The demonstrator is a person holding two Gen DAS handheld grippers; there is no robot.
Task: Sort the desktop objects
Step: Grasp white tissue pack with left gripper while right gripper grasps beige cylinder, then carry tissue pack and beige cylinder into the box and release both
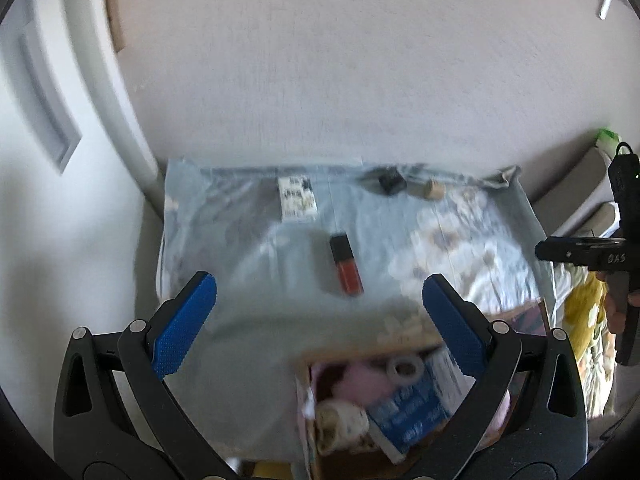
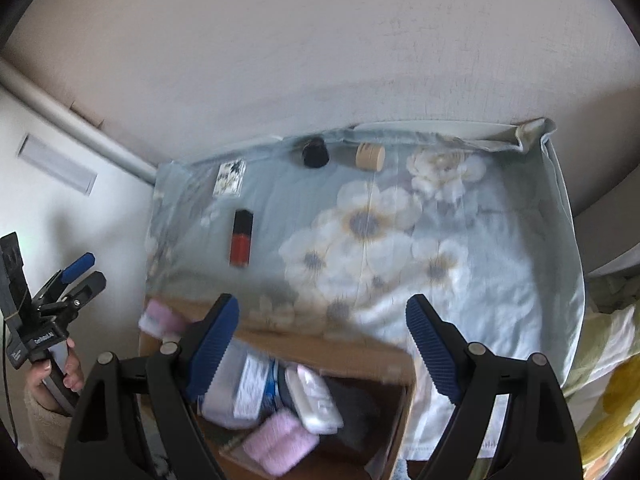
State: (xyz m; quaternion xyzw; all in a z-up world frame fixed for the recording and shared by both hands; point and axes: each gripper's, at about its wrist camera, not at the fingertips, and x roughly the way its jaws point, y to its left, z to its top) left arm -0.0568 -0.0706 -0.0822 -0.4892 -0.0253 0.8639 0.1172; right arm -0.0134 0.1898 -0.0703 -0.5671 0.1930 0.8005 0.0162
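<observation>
Both your left gripper (image 1: 319,294) and right gripper (image 2: 322,314) hang wide open and empty; centre one over the red, black-capped bottle (image 2: 241,238) lying on the floral cloth (image 2: 460,248) before closing.

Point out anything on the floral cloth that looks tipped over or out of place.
The red bottle with the black cap lies flat on its side on the floral cloth. Farther back, the black cap-like piece and the cork-coloured cylinder look tipped over too, loose. Blur hides finer damage.
</observation>
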